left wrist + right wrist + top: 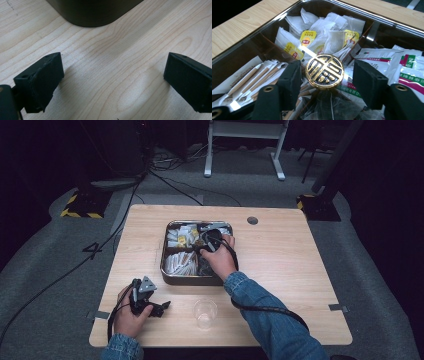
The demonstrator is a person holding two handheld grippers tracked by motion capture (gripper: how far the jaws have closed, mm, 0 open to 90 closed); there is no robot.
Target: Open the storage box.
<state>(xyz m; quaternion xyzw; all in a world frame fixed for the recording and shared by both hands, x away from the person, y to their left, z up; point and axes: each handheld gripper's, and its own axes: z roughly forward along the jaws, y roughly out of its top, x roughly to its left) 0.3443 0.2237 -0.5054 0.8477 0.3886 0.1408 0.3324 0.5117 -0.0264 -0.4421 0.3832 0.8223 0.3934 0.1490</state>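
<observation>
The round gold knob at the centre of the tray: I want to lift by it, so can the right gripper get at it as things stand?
Probably yes. The right gripper has its jaws either side of the round gold knob, gaps remaining, nothing between.

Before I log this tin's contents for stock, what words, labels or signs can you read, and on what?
Gold knob at the tin's middle: an ornamental Chinese-style character, not one I can read for sure.
Yellow tags on the tea bags: print too small to read.
Green and pink sachets: Chinese print, too blurred to read.
Paper stick wrappers: faint print, unreadable.
</observation>
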